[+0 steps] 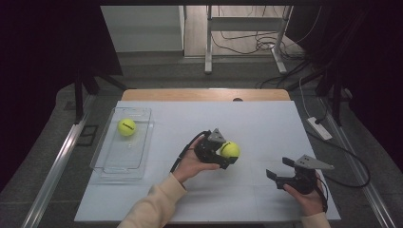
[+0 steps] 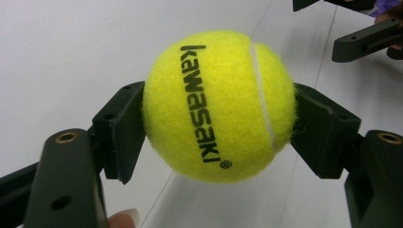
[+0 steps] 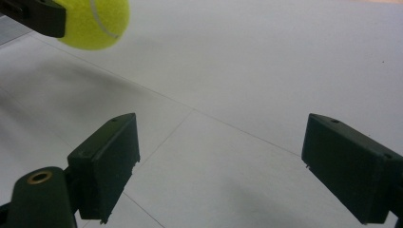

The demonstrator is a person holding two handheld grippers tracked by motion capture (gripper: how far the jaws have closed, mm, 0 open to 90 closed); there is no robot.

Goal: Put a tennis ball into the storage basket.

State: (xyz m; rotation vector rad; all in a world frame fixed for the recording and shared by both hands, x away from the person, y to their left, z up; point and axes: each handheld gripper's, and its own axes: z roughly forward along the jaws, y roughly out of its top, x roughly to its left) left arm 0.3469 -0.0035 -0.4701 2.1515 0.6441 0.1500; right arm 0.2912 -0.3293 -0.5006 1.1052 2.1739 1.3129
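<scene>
My left gripper is shut on a yellow tennis ball near the middle of the white table. In the left gripper view the ball sits clamped between both black pads, lifted off the surface, with black lettering facing the camera. A second yellow tennis ball lies in the clear plastic tray at the left. My right gripper rests at the front right, open with nothing between its jaws. In the right gripper view the held ball shows at the top left.
The clear tray stands near the table's left edge. Bare white tabletop lies between the two grippers and behind them. Beyond the far edge are table legs and loose cables on the floor. A white power strip lies off the right edge.
</scene>
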